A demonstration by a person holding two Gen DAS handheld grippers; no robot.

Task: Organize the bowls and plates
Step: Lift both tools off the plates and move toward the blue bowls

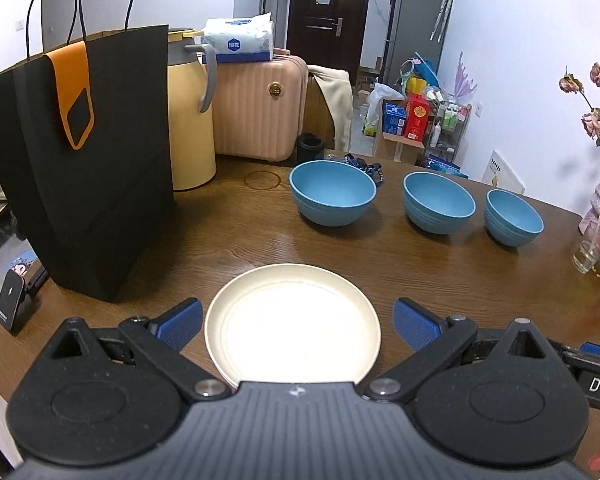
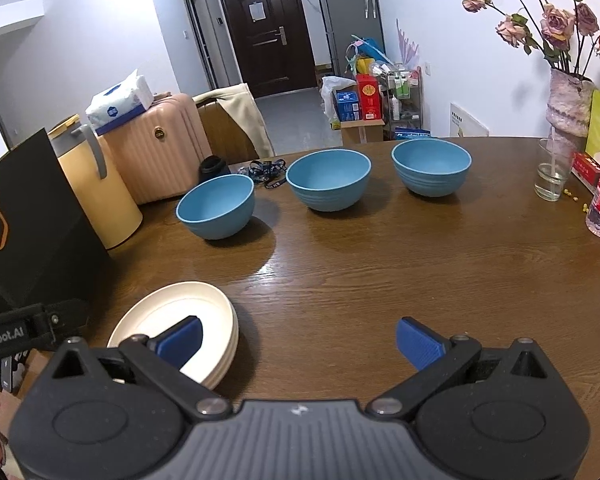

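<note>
Three round blue bowls, left, middle, right, sit apart in a row on the brown wood-grain worktop in our left wrist view. Left claw spread wide, holding nothing, above the stacked cream round plates. Black paper bag stands left.

Right wrist view: right claw also spread and holding nothing over bare worktop; plates lie under its left finger; bowls well ahead.
</note>
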